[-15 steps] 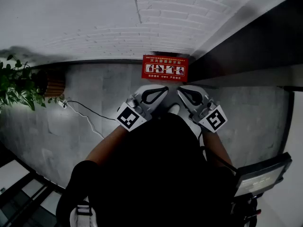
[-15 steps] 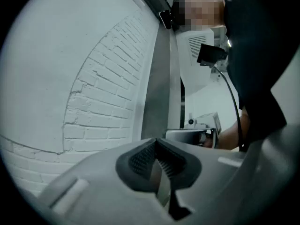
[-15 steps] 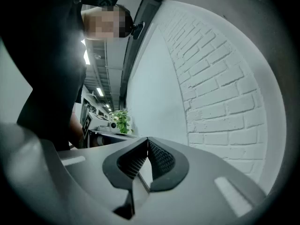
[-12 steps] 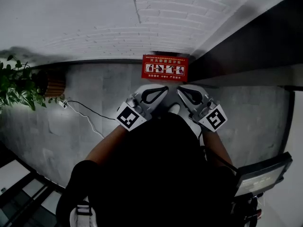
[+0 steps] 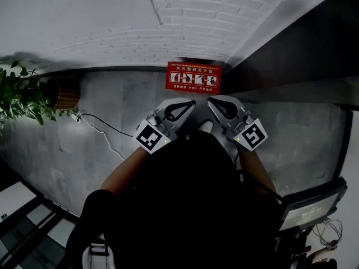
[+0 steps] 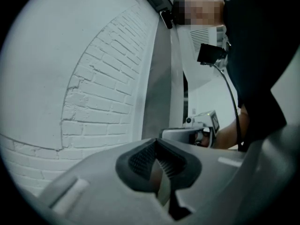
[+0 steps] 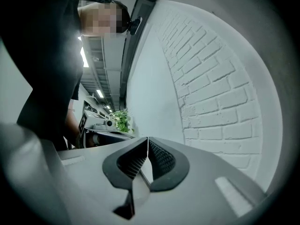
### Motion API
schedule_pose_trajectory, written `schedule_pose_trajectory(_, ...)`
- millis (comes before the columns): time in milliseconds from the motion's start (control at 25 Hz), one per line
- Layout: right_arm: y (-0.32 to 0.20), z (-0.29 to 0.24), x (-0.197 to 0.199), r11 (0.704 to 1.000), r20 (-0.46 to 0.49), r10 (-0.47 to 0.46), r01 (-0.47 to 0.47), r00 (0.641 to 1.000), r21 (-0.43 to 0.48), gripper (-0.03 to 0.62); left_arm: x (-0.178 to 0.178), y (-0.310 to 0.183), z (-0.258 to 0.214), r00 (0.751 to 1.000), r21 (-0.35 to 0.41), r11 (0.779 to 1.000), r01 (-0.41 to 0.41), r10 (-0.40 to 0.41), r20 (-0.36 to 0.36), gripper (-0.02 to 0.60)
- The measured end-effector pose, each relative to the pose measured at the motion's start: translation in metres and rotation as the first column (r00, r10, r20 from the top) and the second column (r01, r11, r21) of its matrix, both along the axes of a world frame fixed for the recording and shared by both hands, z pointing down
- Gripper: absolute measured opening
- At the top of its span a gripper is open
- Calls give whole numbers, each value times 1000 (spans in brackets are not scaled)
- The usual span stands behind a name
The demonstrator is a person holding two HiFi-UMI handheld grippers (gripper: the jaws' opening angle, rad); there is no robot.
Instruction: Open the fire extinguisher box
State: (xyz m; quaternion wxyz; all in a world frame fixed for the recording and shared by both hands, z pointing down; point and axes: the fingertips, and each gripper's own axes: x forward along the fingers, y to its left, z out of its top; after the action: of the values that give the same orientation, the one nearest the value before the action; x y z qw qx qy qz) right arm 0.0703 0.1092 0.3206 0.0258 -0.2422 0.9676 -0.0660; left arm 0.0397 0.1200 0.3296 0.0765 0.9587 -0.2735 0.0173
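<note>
since the earlier frame our view has slid a little: the red fire extinguisher box (image 5: 194, 75) sits slightly higher in the head view, and both grippers have edged up and to the left. the box is a flat-faced rectangle with a row of white pictograms. it stands on the floor against the base of the white painted brick wall (image 5: 185, 15), just beside a dark panel (image 5: 291, 43). we hold the left gripper (image 5: 192, 103) and the right gripper (image 5: 210, 101) side by side near the box, apart from it. each is a smooth pale grey shell with dark, ribbed pads. in both gripper views the pads meet at their tips with nothing between them, so both are closed and empty. the floor (image 5: 73, 156) is mottled grey stone. a leafy potted plant (image 5: 22, 97) stands at the left, and a thin white cable (image 5: 104, 134) snakes across the floor near it.
</note>
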Motion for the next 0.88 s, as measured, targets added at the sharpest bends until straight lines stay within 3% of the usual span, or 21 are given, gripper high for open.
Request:
schedule_pose_trajectory(280, -19, 18, -5, 999, 0, 3, -3, 1000, -47, 11, -8, -5, 15, 999, -34, 999, 33, -33, 4, 2)
schedule_pose_trajectory(560, -49, 72, -36, 983, -75, 77, -89, 994, -163, 11, -52, -38, 44, 999, -72, 997, -31, 31, -8, 2)
schedule_pose_trajectory(720, -72, 136, -34, 943, -120, 169, -196, 978, -268, 11, -72, -55, 71, 996, -104, 991, -89, 89, -3, 2)
schedule_pose_trajectory(880, -87, 194, -27, 879, -114, 237, -263, 965, -398, 22, -80, -73, 96, 993, -140, 983, -119, 121, 4, 0)
